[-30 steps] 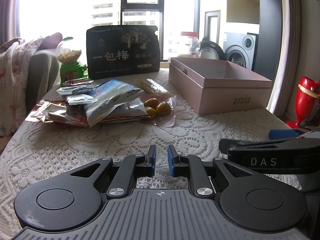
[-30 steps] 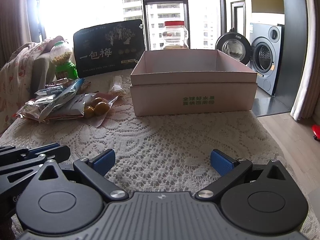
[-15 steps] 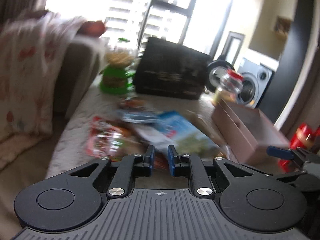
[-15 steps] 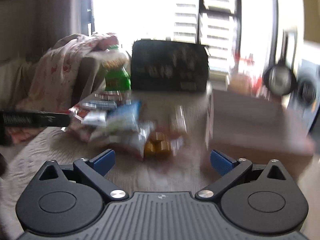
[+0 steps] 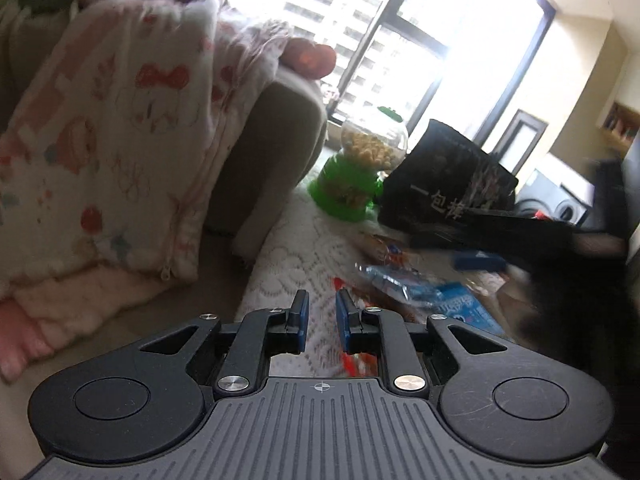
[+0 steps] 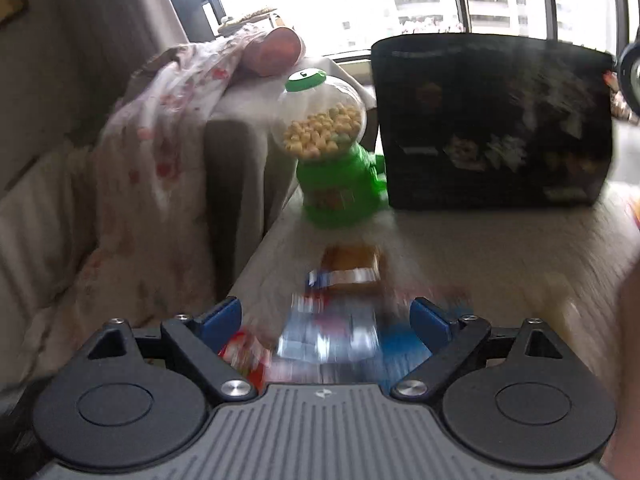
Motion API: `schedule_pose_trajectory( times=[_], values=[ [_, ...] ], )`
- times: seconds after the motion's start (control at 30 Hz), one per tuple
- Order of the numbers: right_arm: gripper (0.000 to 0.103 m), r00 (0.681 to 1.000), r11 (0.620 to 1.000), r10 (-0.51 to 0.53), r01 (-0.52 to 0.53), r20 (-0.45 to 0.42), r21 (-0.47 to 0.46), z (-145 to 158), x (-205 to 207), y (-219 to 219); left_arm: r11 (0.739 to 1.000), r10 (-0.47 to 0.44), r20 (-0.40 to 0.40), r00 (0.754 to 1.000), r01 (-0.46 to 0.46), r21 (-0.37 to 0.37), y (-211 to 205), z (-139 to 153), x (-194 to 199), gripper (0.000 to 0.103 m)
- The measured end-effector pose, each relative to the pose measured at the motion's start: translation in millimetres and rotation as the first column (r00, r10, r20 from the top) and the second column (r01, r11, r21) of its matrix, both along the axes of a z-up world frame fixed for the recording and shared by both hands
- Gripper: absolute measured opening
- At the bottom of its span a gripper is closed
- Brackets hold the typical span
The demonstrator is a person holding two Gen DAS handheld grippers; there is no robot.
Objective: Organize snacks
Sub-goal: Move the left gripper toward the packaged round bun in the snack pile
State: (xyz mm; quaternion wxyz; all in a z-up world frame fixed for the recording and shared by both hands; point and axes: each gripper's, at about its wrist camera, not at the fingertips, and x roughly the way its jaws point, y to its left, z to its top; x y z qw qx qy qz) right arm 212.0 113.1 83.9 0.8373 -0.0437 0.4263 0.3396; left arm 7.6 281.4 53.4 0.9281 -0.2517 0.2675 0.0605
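The right tongs gape wide, empty, low over the heap of snack packets near the tabletop's left edge. Judged from that, a careless scoop could shove slick, crinkly wrappers over the edge. The left tongs stand narrow, holding nothing. Farther back, the green candy dispenser looks top-heavy and could tip if bumped; the black pouch stands beside it.
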Motion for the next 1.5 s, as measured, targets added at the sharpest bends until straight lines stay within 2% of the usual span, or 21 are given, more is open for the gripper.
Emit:
schedule_pose_trajectory(
  times=[0.07,0.13,0.17,0.2,0.27,0.37,0.47,0.6,0.73,0.83,0.93,1.0,1.07,1.17,1.27,1.33,1.4,1.5],
  values=[
    [0.092,0.999,0.998,-0.024,0.026,0.029,-0.066,-16,14,24,0.999,-0.009,-0.014,1.000,0.008,-0.053,8,-6,-4,0.018],
    [0.079,0.998,0.990,-0.070,0.070,0.010,-0.122,-34,31,37,0.996,-0.010,-0.046,0.999,0.005,-0.090,13,-12,-5,0.018],
    [0.068,0.996,0.987,-0.092,0.090,-0.007,-0.136,-42,40,39,0.995,-0.009,-0.052,0.999,0.004,-0.096,14,-13,-6,0.018],
    [0.062,0.994,0.986,-0.105,0.099,-0.034,-0.137,-47,45,36,0.995,-0.009,-0.051,0.999,0.004,-0.097,14,-14,-9,0.018],
    [0.057,0.993,0.988,-0.109,0.102,-0.050,-0.115,-47,47,29,0.995,-0.013,-0.040,0.999,0.009,-0.101,15,-15,-14,0.018],
    [0.057,0.998,0.993,-0.061,0.057,-0.036,-0.103,-30,35,15,0.991,-0.029,-0.018,0.999,0.026,-0.129,12,-17,-13,0.018],
    [0.057,0.999,0.999,0.017,-0.019,-0.042,-0.051,-9,5,-11,0.986,-0.064,-0.024,0.998,0.059,-0.156,4,-20,-8,0.018],
    [0.057,0.992,0.994,0.102,-0.104,-0.077,-0.024,5,-43,-51,0.982,-0.103,-0.030,0.994,0.097,-0.161,-16,-21,1,0.018],
    [0.057,0.980,0.982,0.187,-0.189,-0.063,-0.028,4,-97,-85,0.982,-0.125,-0.014,0.992,0.122,-0.148,-37,-16,-2,0.018],
    [0.057,0.970,0.971,0.235,-0.237,-0.055,-0.033,-4,-133,-102,0.977,-0.165,-0.044,0.985,0.157,-0.146,-56,-15,-3,0.018],
    [0.070,0.964,0.962,0.264,-0.264,-0.008,-0.072,-11,-165,-118,0.969,-0.210,-0.094,0.973,0.195,-0.155,-78,-15,-2,0.018],
    [0.073,0.967,0.965,0.256,-0.254,0.015,-0.069,-12,-178,-128,0.962,-0.241,-0.123,0.963,0.220,-0.158,-92,-14,-1,0.018],
    [0.073,0.974,0.974,0.224,-0.223,0.022,-0.046,-10,-184,-143,0.957,-0.277,-0.146,0.950,0.258,-0.134,-110,-11,-2,0.018],
    [0.077,0.987,0.989,0.148,-0.147,0.064,-0.028,-7,-188,-171,0.953,-0.302,-0.185,0.935,0.298,-0.048,-134,-4,-7,0.018],
    [0.077,0.990,0.996,0.061,-0.052,0.129,-0.068,-10,-187,-196,0.934,-0.336,-0.228,0.914,0.354,0.041,-157,2,-16,0.018],
    [0.077,0.986,0.995,-0.009,0.025,0.165,-0.096,-14,-185,-211,0.927,-0.343,-0.257,0.903,0.369,0.060,-166,4,-23,0.018],
    [0.077,0.982,0.992,-0.062,0.081,0.179,-0.100,-18,-180,-220,0.927,-0.326,-0.271,0.906,0.362,0.096,-178,5,-28,0.018],
    [0.077,0.976,0.982,-0.155,0.170,0.153,-0.088,-28,-167,-227,0.910,-0.326,-0.271,0.906,0.378,0.169,-201,7,-27,0.018]
  ],
)
